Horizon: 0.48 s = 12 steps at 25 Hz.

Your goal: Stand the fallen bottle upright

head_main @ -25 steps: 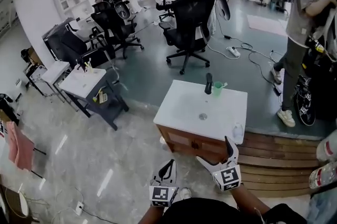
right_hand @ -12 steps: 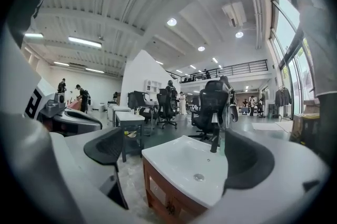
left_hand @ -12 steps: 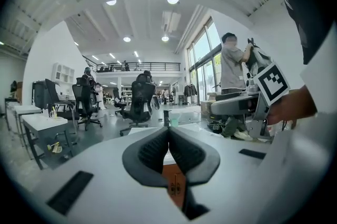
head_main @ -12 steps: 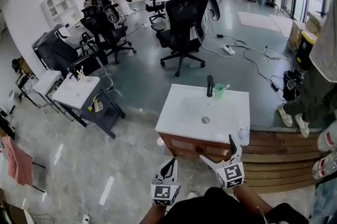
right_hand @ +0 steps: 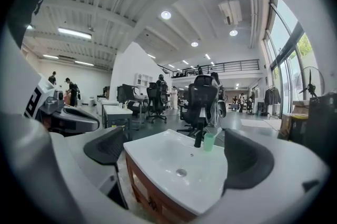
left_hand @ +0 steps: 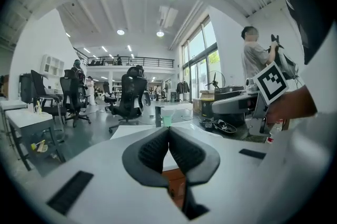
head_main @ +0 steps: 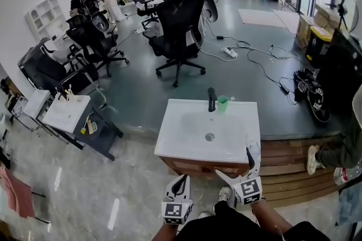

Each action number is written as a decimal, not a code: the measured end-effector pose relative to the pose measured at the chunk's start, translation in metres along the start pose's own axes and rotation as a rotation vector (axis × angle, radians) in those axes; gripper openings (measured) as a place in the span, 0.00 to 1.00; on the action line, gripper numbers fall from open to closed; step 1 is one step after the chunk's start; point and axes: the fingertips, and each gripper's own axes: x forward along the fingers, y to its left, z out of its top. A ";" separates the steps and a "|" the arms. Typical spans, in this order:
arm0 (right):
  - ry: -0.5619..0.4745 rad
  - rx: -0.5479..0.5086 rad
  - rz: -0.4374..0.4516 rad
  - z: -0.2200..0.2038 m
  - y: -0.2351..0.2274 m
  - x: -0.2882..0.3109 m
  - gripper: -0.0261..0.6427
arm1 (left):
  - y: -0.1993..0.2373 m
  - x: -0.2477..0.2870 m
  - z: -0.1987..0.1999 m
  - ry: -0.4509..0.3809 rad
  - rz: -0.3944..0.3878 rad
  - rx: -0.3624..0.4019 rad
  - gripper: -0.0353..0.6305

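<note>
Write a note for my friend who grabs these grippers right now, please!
Left gripper: shut, empty.
Right gripper: open, its jaws have just been opening, nothing between them.
Both hang in front of the sink.
Bottle: a clear one seems to lie at the sink's near right corner, beside the right gripper.
Done: nothing yet.
Left: grip the bottle, stand it upright.

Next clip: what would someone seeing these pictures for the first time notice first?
The white sink basin on its wooden cabinet sits mid-frame in the head view, with a black faucet and green cup at its far edge. Just below it, the right tongs gape, having just been opening with nothing between them, while the left tongs are shut. Black office chairs crowd the floor behind.
</note>
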 end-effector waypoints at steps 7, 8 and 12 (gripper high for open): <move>0.030 0.032 -0.021 -0.007 -0.070 0.060 0.93 | 0.008 0.080 0.033 -0.033 -0.004 0.012 0.08; 0.031 0.034 -0.027 -0.006 -0.080 0.069 0.93 | 0.011 0.093 0.034 -0.032 -0.004 0.019 0.08; 0.057 0.031 -0.042 -0.008 -0.116 0.100 0.93 | 0.020 0.141 0.051 -0.053 -0.005 0.027 0.08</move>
